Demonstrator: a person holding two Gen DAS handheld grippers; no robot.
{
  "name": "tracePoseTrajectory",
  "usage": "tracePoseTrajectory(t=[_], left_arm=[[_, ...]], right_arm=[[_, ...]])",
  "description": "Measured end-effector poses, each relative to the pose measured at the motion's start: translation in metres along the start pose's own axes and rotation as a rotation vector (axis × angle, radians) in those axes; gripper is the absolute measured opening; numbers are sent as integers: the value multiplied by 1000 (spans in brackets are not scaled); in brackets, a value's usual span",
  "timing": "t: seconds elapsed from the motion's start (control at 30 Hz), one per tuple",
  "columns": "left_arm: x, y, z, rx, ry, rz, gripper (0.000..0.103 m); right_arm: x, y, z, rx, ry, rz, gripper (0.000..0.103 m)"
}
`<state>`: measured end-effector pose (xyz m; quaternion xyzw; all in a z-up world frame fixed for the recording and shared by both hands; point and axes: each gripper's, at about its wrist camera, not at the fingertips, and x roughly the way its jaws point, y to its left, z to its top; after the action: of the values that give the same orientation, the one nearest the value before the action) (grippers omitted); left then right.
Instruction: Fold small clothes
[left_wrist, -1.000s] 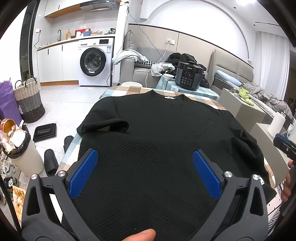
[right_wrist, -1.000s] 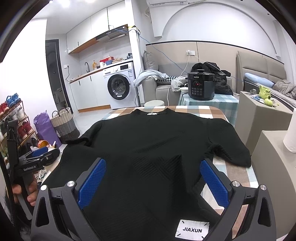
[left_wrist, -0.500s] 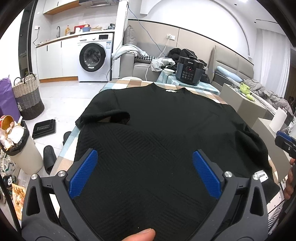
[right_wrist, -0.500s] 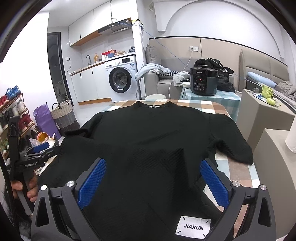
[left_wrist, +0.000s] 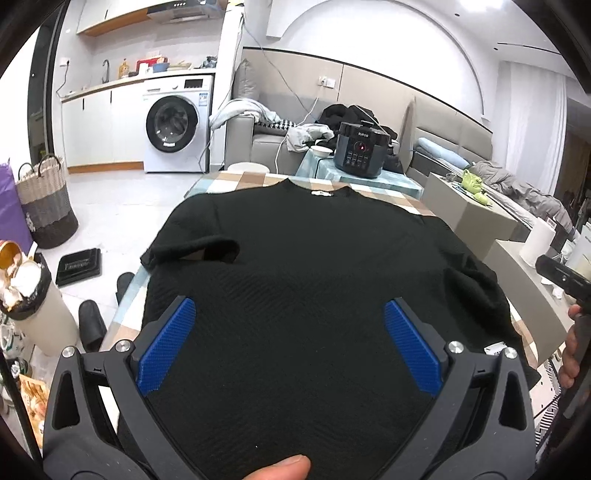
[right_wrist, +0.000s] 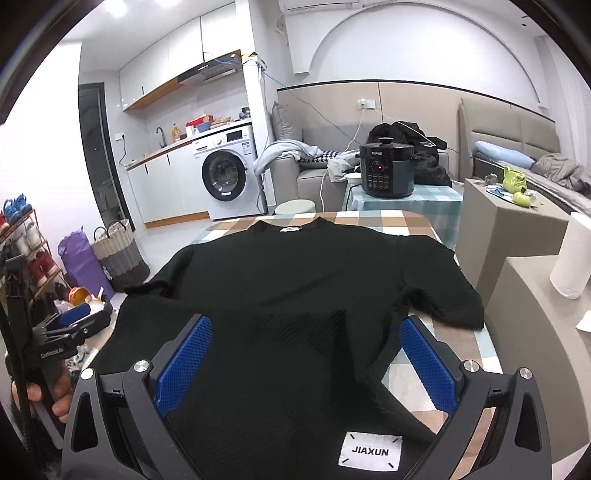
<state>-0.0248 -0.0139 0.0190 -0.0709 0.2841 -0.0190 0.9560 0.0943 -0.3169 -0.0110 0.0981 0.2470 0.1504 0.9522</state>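
Black top (left_wrist: 314, 280) lies flat on worktop (right_wrist: 402, 221), ready for folding; left gripper (left_wrist: 291, 343) & right gripper (right_wrist: 304, 363) both spread wide, holding nothing.

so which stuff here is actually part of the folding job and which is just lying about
Job:
black top
checked table
left gripper
right gripper

Lying about:
pressure cooker
washing machine
paper roll
woven basket
slippers

A white label (right_wrist: 370, 451) on the black top's (right_wrist: 295, 295) near hem reads "JIAXUN". The cooker (right_wrist: 387, 170) bears a small white brand, seemingly "SUPOR". Lettering on the left tongs' (right_wrist: 70, 332) body is too blurred to read.
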Motion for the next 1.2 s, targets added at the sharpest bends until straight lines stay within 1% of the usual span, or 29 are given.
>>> tracePoseTrajectory(t=[0.17, 0.23, 0.3, 0.43, 0.47, 0.53, 0.63, 0.8, 0.83, 0.97, 1.03, 1.1, 1.13, 1.2], left_arm=[[-9, 7, 11, -45, -18, 0, 102], [-6, 13, 15, -62, -15, -3, 102], [-2, 16, 19, -62, -3, 14, 102], [11, 25, 30, -74, 5, 29, 102], [14, 27, 33, -79, 6, 28, 102], [22, 32, 37, -87, 6, 28, 102], [35, 38, 44, -91, 13, 40, 102], [62, 43, 55, -77, 47, 55, 102], [67, 43, 56, -73, 55, 59, 102], [90, 47, 60, -92, 92, 64, 102], [102, 48, 61, -99, 110, 56, 102], [112, 48, 58, -94, 116, 48, 101], [117, 48, 59, -92, 118, 45, 99], [124, 48, 55, -87, 121, 38, 94]], right_arm=[[5, -14, 12, 104, 10, 18, 103], [8, -18, 16, 128, 14, 9, 103], [13, -22, 20, 140, 30, 1, 103], [23, -39, 25, 179, 45, -71, 103], [24, -43, 24, 193, 47, -76, 103], [31, -59, 25, 253, 58, -83, 103], [40, -84, 24, 351, 74, -117, 103], [55, -122, 26, 461, 94, -146, 103], [59, -128, 25, 488, 101, -144, 101], [76, -164, 20, 604, 146, -155, 88], [82, -181, 15, 662, 166, -149, 86], [87, -193, 12, 688, 180, -159, 84], [90, -198, 10, 691, 187, -167, 82], [96, -208, 7, 700, 203, -179, 82]])
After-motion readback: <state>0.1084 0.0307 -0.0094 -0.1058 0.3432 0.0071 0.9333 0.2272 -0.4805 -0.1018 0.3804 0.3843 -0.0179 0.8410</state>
